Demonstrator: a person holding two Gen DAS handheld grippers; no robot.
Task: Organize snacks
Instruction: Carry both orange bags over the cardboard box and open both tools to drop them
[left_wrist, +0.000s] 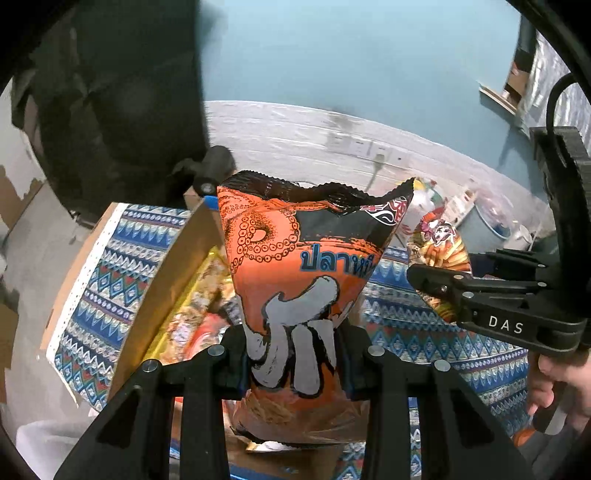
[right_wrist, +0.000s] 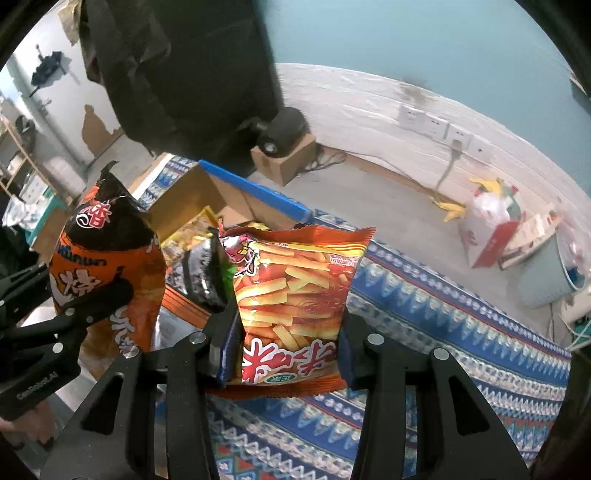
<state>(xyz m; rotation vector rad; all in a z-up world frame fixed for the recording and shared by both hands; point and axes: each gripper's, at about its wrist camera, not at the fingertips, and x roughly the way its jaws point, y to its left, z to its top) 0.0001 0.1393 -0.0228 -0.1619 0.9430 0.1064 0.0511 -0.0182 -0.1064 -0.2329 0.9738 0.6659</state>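
Observation:
My left gripper (left_wrist: 295, 363) is shut on an orange and black squid snack bag (left_wrist: 295, 266) and holds it upright above the table. The same bag (right_wrist: 107, 266) shows at the left of the right wrist view. My right gripper (right_wrist: 286, 350) is shut on a red and yellow fries snack bag (right_wrist: 295, 295), held upright. That bag (left_wrist: 439, 247) and the right gripper (left_wrist: 436, 280) show at the right of the left wrist view. An open cardboard box (right_wrist: 221, 199) with several snack packs (right_wrist: 192, 236) stands behind both bags; it also shows in the left wrist view (left_wrist: 177, 273).
A patterned blue tablecloth (right_wrist: 443, 325) covers the table (left_wrist: 110, 280). Beyond it are a small cardboard box (right_wrist: 284, 158) on the floor, a white wall with sockets (right_wrist: 436, 125), a white and red bag (right_wrist: 487, 225) and a bin (right_wrist: 554, 273).

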